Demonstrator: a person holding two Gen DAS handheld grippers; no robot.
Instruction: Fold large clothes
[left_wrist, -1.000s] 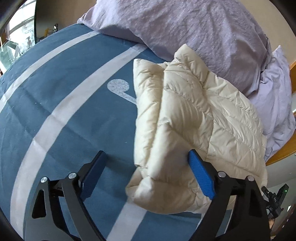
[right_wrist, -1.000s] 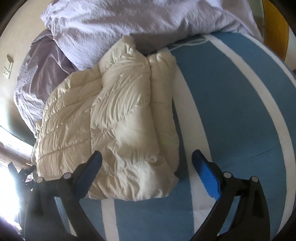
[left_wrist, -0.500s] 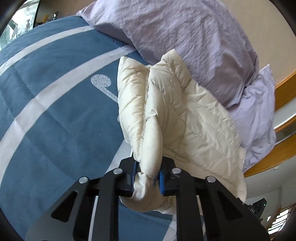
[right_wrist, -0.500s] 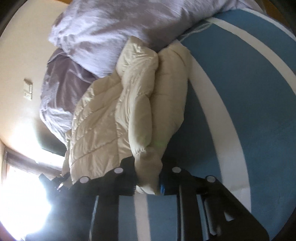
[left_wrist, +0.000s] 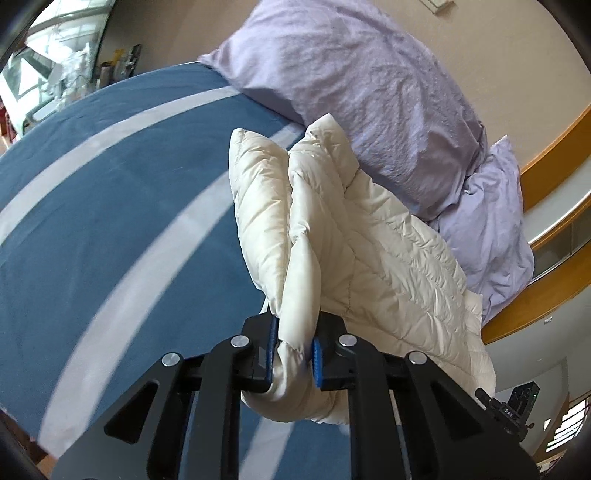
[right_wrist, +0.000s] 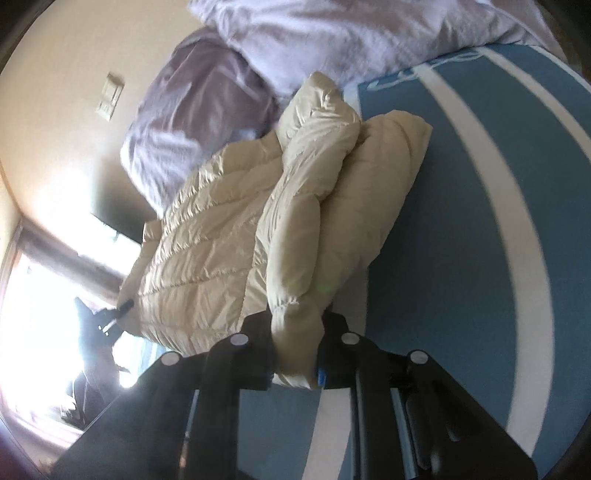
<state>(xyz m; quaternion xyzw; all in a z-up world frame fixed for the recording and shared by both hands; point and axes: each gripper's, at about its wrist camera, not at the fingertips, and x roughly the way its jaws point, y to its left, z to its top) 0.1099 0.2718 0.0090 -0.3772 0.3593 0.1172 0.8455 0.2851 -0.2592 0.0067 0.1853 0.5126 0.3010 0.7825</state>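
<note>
A cream quilted puffer jacket (left_wrist: 362, 258) lies folded on the blue bed cover (left_wrist: 110, 229) with white stripes. My left gripper (left_wrist: 293, 356) is shut on the jacket's near corner, its blue pads squeezing a thick roll of fabric. In the right wrist view the same jacket (right_wrist: 229, 236) is seen from its other side, and my right gripper (right_wrist: 295, 354) is shut on its other near corner. Both pinched corners are raised off the cover, so the near edge hangs between the grippers. The far part of the jacket rests against the pillows.
Lilac pillows (left_wrist: 369, 85) are piled at the head of the bed behind the jacket, also seen as pillows (right_wrist: 332, 33) in the right wrist view. A wooden bed frame (left_wrist: 546, 295) curves along the right. A bright window (right_wrist: 44, 295) glares at the left.
Both grippers went from wide open around the jacket's near corners to shut on them. They have since lifted and pulled the near edge, bunching the jacket.
</note>
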